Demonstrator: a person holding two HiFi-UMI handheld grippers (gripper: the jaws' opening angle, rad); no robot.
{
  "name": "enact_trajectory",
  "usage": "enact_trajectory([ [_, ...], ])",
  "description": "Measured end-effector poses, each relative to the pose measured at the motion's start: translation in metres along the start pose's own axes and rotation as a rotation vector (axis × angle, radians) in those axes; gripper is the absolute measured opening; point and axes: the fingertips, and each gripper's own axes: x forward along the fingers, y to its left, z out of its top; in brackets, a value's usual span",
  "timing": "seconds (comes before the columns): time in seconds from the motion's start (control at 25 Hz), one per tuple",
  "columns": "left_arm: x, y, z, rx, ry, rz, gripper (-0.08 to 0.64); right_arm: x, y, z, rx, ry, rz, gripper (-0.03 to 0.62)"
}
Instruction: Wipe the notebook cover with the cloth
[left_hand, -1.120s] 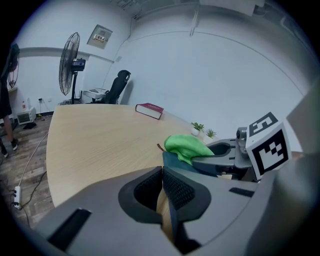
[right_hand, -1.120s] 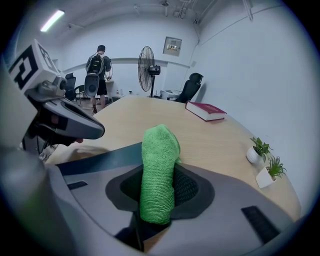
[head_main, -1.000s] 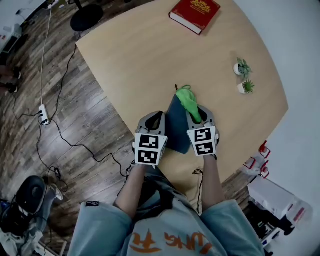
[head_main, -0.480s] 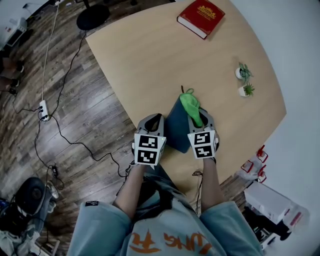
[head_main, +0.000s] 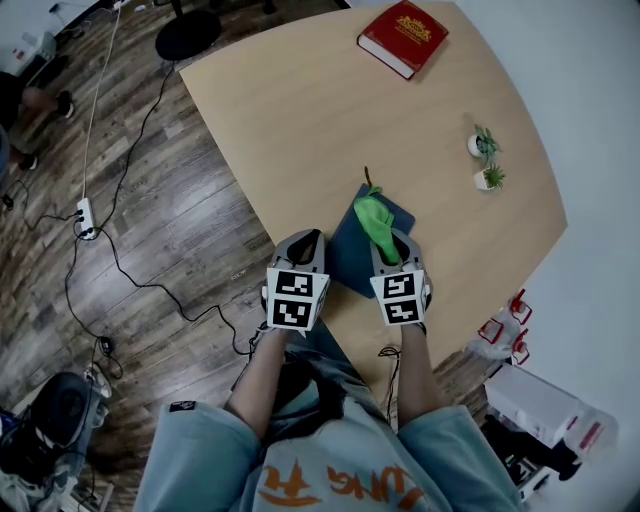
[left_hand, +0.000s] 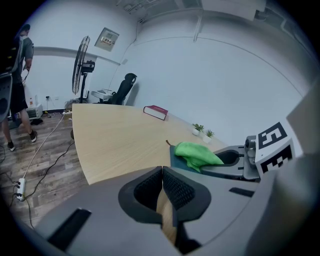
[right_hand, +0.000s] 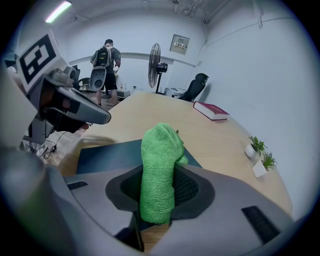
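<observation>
We are holding the green cloth (right_hand: 159, 165) clamped between the jaws of the right gripper (right_hand: 157, 192), its free end drooping forward onto the dark blue notebook (head_main: 348, 258). The left gripper (left_hand: 162, 187) is hovering just beside the notebook's left edge with its jaws pressed together on nothing. The notebook is lying flat on the table (head_main: 300, 130), close to the near edge, between our two grippers. What we are worrying about most is that nothing seems to be pinning the notebook down: a wiping stroke pulled toward us could be dragging it along the smooth wood and over that near edge, while a push away could simply be sliding it instead of cleaning it. The cloth is also looking bunched into a roll, so only a narrow strip may be touching the cover, and a hard rub could be tugging it out of the jaws. The notebook's long axis is running away from us, leaning slightly to the right, with its far corner pointing toward the middle of the table.
</observation>
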Motion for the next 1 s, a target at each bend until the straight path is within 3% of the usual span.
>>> enact_trajectory([
  [0.72,-0.041,-0.008,-0.026,0.011,-0.011,-0.007,0.021,-0.031,0.055,-0.021,0.001,-0.015,0.038,0.107],
  [1.0,-0.054,-0.018,-0.030,0.017,-0.021,-0.020,0.021,-0.046,0.082,-0.027,-0.040,-0.023,0.065,0.107],
])
